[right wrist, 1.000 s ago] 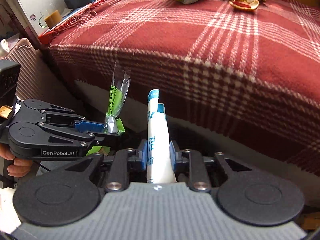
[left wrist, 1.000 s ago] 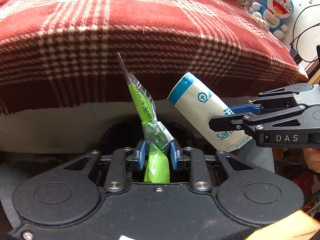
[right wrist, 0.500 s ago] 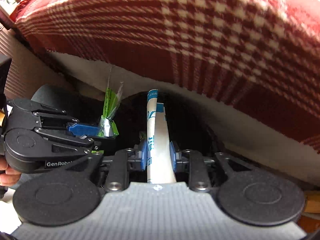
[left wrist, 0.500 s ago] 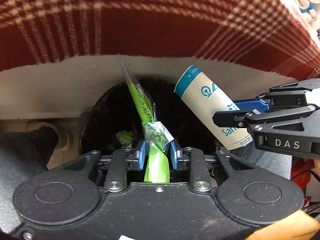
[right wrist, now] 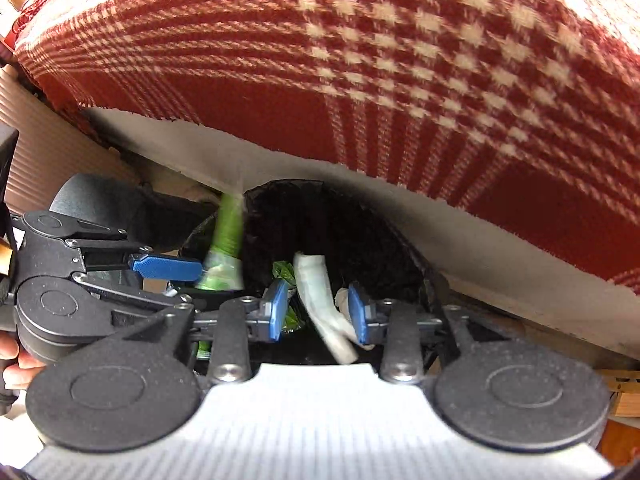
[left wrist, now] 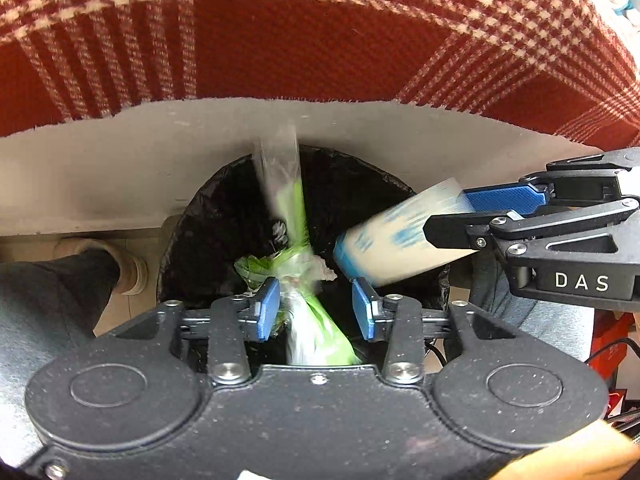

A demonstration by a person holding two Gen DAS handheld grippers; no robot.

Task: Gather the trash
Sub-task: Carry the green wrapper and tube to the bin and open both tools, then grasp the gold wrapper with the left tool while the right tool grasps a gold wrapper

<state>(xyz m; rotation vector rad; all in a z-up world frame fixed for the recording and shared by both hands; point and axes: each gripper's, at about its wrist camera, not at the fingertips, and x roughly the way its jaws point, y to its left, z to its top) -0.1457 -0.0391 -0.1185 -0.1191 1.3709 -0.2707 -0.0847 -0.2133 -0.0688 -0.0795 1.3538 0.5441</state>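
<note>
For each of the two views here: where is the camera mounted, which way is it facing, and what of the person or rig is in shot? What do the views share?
Left wrist: sits on the left gripper, facing steeply down into the black-lined bin; shows its opening fingers, the right gripper, a foot.
Right wrist: sits on the right gripper, facing down into the same bin; shows its opening fingers, the left gripper, a hand.
Shared: bin, green wrapper, white-blue wrapper, red plaid blanket.
</note>
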